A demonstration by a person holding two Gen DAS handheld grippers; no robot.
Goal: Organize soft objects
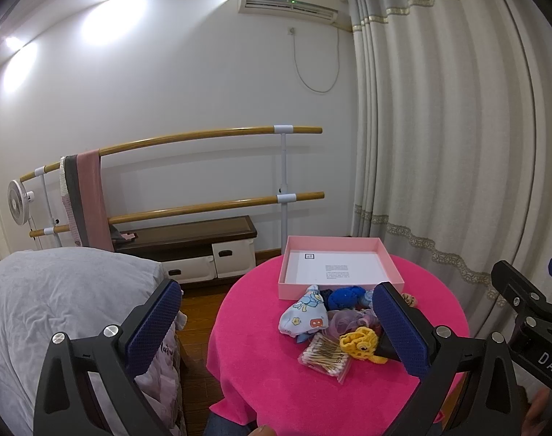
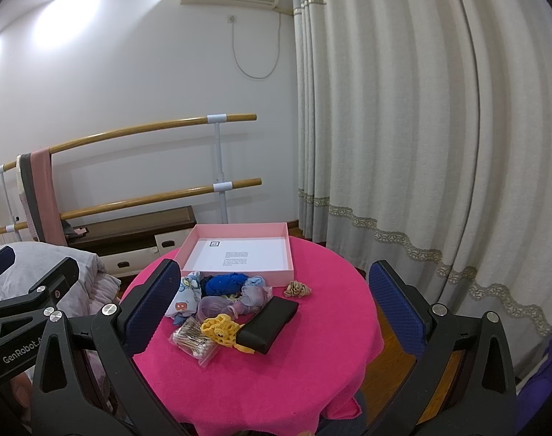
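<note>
Bedroom setup: a round surface draped in hot-pink cloth is parked between a bed with a grey cover on the left and long pale curtains on the right, with wood floor showing on both sides. Bare pink cloth is left along the near and right-hand rim. A shallow pink box with a white floor is set at the far edge, nothing inside it. Just in front of it, a pile of soft stuff is bunched up: a cartoon-print cloth, a blue scrunchie, a sheer purple scrunchie, a yellow crochet piece and a tan scrunchie a bit apart to the right. A bag of cotton swabs and a black case are touching the pile. The left gripper and right gripper are both held above the near edge, jaws spread wide, nothing pinched.
</note>
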